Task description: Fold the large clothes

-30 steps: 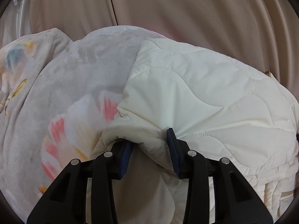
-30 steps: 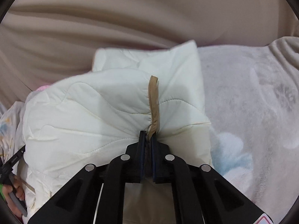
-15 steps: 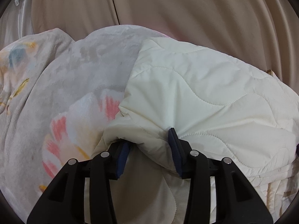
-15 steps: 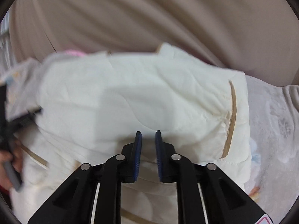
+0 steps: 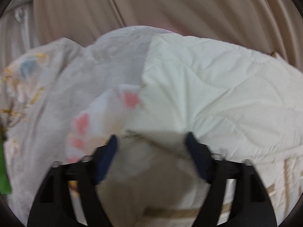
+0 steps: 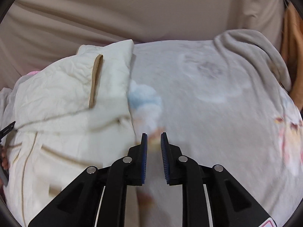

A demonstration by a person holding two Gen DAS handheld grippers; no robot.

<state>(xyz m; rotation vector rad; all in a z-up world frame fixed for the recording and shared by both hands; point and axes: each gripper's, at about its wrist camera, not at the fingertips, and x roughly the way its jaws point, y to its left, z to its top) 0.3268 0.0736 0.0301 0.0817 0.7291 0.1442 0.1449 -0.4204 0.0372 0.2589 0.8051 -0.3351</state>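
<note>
A cream quilted garment [image 5: 217, 94] with tan trim lies folded on a pale floral blanket [image 5: 56, 98]. In the left wrist view my left gripper [image 5: 151, 141] is wide open, its jaws either side of the garment's near folded edge, which sits loose between them. In the right wrist view the garment [image 6: 66, 102] lies to the left, a tan strip [image 6: 95, 81] on top. My right gripper [image 6: 153, 138] is open and empty, over the blanket [image 6: 217, 98] just right of the garment's edge.
Beige curtain-like fabric [image 6: 132, 11] hangs behind the bed. A bunched grey blanket fold [image 6: 255, 51] rises at the far right. A green object [image 5: 3, 170] shows at the left edge. The other gripper's tip [image 6: 6, 130] shows at the left.
My left gripper has opened wider and let go of the garment's edge. My right gripper released the tan strip, opened, and swung right from over the garment to over the blanket.
</note>
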